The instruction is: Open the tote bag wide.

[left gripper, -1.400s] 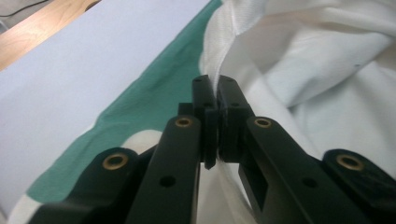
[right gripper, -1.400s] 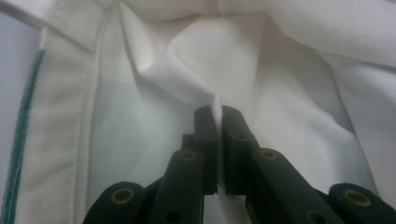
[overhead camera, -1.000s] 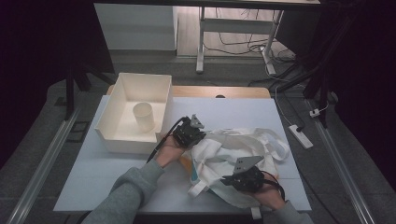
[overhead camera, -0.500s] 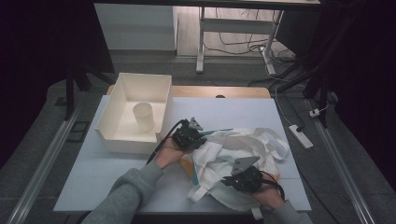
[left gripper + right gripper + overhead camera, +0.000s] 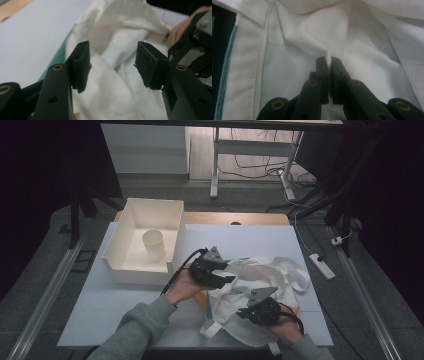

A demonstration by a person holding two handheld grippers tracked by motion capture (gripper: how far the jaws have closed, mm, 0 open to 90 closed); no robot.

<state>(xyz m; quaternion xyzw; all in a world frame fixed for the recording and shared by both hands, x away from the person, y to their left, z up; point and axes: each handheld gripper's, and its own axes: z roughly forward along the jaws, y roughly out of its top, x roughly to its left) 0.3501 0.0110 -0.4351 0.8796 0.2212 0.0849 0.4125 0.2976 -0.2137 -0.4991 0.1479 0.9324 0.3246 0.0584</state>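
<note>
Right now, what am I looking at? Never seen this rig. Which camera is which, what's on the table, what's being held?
No robot: a person holds a two-jaw gripper in each hand. The high view looks down from above; each gripper view rides on its own gripper, looking along the black jaws.

On the table lie a white cloth bag and a white tray with a paper cup standing in it.

The right gripper is shut, pinching a fold of the bag. The left gripper has just been opening; its jaws stand apart over the cloth without pressing on it.
</note>
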